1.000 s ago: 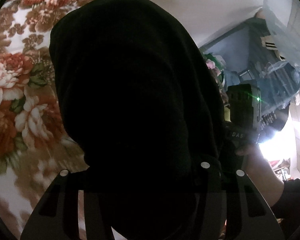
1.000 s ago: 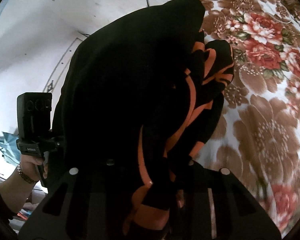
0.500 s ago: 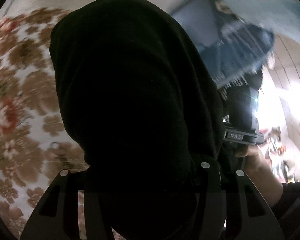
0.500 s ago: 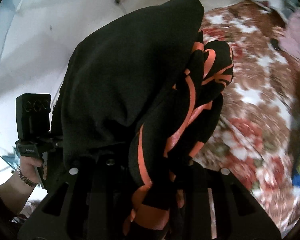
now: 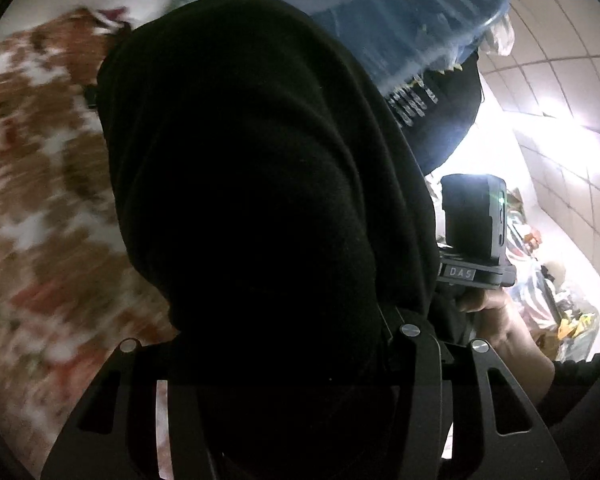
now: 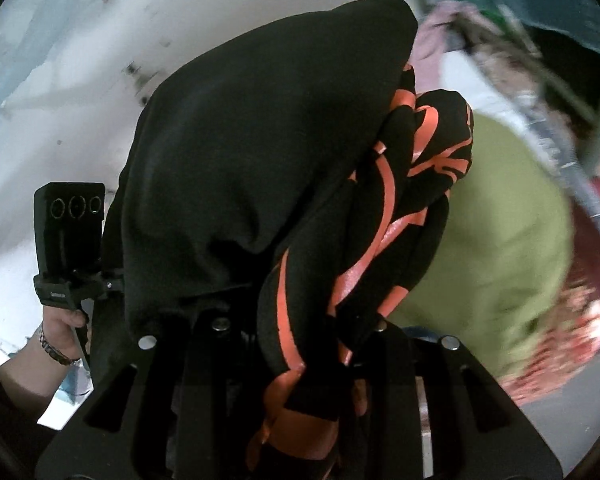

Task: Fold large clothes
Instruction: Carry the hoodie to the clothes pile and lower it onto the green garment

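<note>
Behind black garment (image 5: 260,200), gripper (image 5: 284,420) hidden

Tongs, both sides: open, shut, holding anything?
Left tongs: shut on the black garment.
Right tongs: shut on the same garment, at its orange-striped part.

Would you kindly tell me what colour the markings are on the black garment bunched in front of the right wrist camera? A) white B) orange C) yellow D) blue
B: in the right wrist view, the black garment draped over the right tool shows curved orange stripes running along its bunched folds.
</note>
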`<state>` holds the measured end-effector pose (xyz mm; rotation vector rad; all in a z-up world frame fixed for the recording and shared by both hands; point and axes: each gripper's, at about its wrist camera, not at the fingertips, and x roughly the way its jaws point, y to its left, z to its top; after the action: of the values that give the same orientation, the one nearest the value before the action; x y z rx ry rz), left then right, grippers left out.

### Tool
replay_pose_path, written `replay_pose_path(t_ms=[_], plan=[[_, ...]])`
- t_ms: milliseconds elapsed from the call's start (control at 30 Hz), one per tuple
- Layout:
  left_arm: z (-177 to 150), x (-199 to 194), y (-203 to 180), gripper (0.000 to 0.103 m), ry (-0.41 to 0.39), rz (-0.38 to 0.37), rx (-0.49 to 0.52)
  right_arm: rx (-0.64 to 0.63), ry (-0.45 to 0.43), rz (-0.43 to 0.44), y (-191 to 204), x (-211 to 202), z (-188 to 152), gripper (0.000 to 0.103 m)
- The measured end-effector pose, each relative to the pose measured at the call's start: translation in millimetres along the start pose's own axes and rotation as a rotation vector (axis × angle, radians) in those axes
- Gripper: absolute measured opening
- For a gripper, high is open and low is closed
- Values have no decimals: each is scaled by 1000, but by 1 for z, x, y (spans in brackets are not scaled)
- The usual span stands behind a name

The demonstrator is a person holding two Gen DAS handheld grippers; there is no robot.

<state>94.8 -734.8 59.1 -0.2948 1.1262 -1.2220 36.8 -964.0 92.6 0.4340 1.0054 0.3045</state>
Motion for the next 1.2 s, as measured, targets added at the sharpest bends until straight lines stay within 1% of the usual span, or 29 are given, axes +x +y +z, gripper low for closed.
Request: replay_pose_path(t_ms=[33,100,133,167,200,233,267,300,367,467,533,567,600,633,700,767,800,867,933,967,1000,1033,1100,1133,1167,1200], plan=[[8,16,-7,48,10,-5,11,10,-5,-7,-21,-8,7,30],[35,55,-17,48,30,-20,30,41,-19,-11,-69,-24,25,30],[48,73,-18,48,40,-27,32,49,-24,-10,-85,-29,31,30],[60,88,-15,48,52,-34,29,64,-31,-8,-106,-30,39,30],[70,99,-14,48,62,-35,27,68,-33,-10,-113,-31,43,30],[80,112,-7,48,77,-35,19,71,-33,-13,-130,-29,50,30],[88,122,1,48,95,-31,13,73,-32,-14,-138,-27,52,30],[92,129,7,48,108,-28,12,86,-31,-8,-155,-18,59,30],[108,151,26,48,150,-14,12,107,-29,9,-177,-1,65,30],[116,176,63,48,207,-6,6,151,-21,46,-215,37,69,30],[113,198,104,49,264,14,-41,173,4,57,-238,69,64,30],[113,208,116,49,286,27,-61,184,14,64,-245,79,60,30],[107,217,135,50,316,41,-86,203,20,79,-255,91,54,30],[102,222,151,50,331,39,-109,215,19,93,-264,100,50,30],[94,226,168,52,338,35,-128,231,5,120,-277,110,39,30],[86,226,179,53,345,34,-133,188,-2,91,-280,115,29,32],[82,229,181,54,360,42,-124,159,2,77,-281,117,25,32],[80,236,182,55,390,54,-104,184,9,95,-287,118,18,33],[82,241,179,58,399,73,-93,180,15,84,-287,117,13,33],[84,244,177,60,402,82,-84,159,20,63,-285,115,11,35],[82,245,174,66,405,98,-69,145,22,45,-283,111,8,37],[81,244,172,68,409,105,-64,145,20,35,-283,106,5,40],[77,241,170,80,417,115,-67,163,16,7,-287,94,-6,42],[75,239,172,80,424,107,-86,171,19,-13,-289,88,-12,44],[75,237,173,80,429,96,-97,189,20,-15,-292,80,-19,44],[79,235,169,83,427,109,-89,204,22,-26,-294,71,-26,44]])
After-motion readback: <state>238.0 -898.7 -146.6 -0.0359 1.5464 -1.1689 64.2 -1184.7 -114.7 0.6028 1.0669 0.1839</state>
